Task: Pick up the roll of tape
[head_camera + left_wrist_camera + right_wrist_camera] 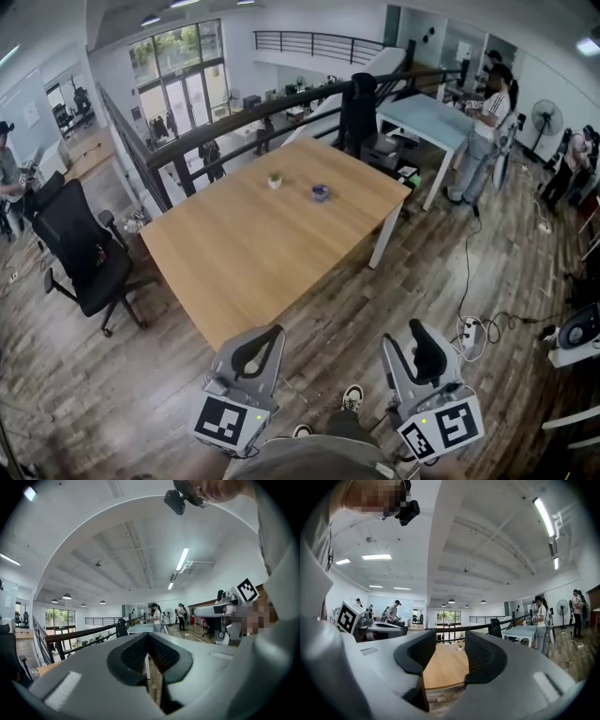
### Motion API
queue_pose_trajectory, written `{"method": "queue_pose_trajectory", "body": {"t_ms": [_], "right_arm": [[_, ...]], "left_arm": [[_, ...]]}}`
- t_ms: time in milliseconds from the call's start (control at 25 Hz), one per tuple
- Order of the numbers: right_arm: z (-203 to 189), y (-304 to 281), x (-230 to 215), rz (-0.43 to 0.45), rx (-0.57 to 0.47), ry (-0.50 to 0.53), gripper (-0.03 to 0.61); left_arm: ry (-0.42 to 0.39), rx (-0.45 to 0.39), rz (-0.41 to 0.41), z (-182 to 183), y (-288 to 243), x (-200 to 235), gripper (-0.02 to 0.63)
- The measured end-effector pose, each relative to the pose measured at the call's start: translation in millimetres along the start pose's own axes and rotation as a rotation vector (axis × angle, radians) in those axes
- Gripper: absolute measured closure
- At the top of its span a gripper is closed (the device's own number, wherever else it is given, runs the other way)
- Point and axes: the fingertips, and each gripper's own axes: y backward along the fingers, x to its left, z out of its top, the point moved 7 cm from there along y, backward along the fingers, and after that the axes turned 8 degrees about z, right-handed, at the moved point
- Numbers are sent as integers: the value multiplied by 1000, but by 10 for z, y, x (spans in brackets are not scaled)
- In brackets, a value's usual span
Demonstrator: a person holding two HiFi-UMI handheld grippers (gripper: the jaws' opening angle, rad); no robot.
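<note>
Both tongs are held empty, left tongs [259, 351] closed, right tongs [427, 352] wide. The roll of tape [321, 193] is judged light and stiff, best pinched across its wall.

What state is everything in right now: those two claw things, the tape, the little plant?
Left gripper: jaws shut, nothing held.
Right gripper: jaws open, empty.
Roll of tape: lying on the table, untouched.
Potted plant: upright on the table.
</note>
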Motion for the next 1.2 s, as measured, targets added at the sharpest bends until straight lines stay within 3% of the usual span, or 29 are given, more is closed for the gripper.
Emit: {"method": "queue_pose_trajectory", "body": {"t_ms": [120,480,720,840,1000,1200], "right_arm": [[-21,-78,-110,1,6,-6,403],[-154,-430,-768,15,23,-24,403],[-211,-719,-1509,31,36,-26,405],[-217,-886,-1926,53,45,-33,405],[-241,-1062,-2492,85,50,-49,405],[-287,-1205,-3071,110,52,-54,405]], "left_arm": [[-25,-26,-7,-26,-142,36,614],[-48,0,3,-112,-868,21,614],[-2,56,19,-51,-1608,-139,614],[-45,34,30,-21,-2028,-191,614],[-18,61,59,62,-2582,-353,614],[-58,38,75,64,-3132,-505,614]]}}
